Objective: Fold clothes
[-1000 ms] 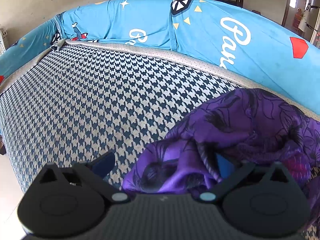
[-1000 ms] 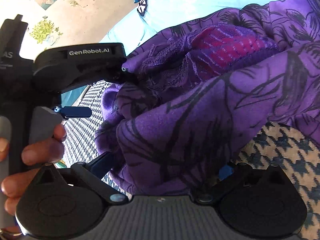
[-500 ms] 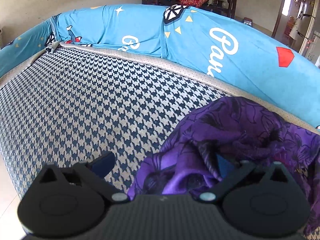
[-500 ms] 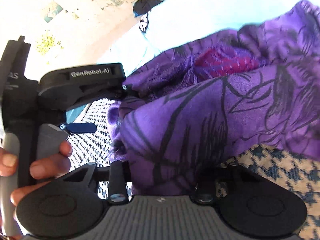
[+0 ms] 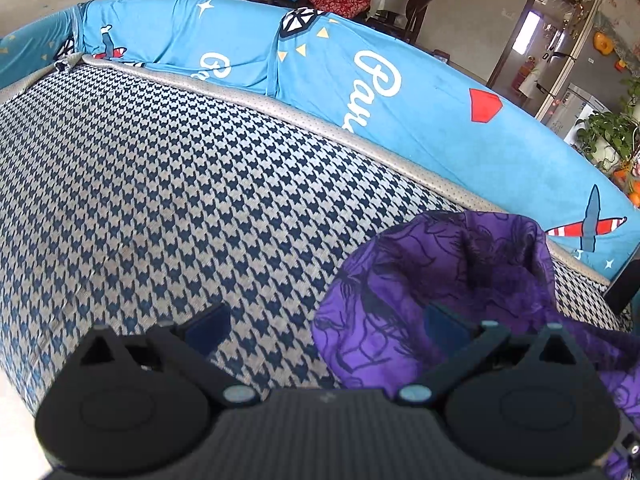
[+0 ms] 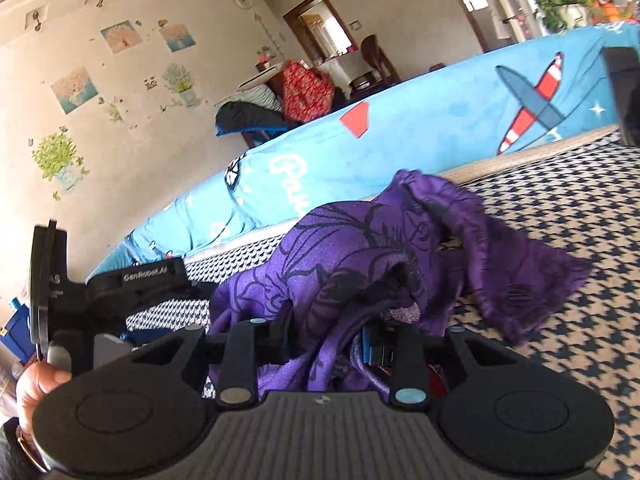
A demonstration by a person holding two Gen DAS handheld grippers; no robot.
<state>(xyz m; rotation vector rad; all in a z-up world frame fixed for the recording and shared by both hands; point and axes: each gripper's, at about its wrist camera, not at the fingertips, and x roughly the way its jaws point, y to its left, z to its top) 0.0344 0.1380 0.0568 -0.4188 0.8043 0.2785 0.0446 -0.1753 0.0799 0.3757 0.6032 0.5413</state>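
Your garment (image 5: 460, 280) is lying bunched on the mattress (image 5: 180, 184), just before the padded rail (image 5: 400, 92) running behind it, with your left gripper (image 6: 132, 280) sitting to its left

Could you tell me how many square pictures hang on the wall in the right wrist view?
3. One upper picture left of another, and a lower picture further left. The leafy stickers are not counted; more may lie outside the frame.
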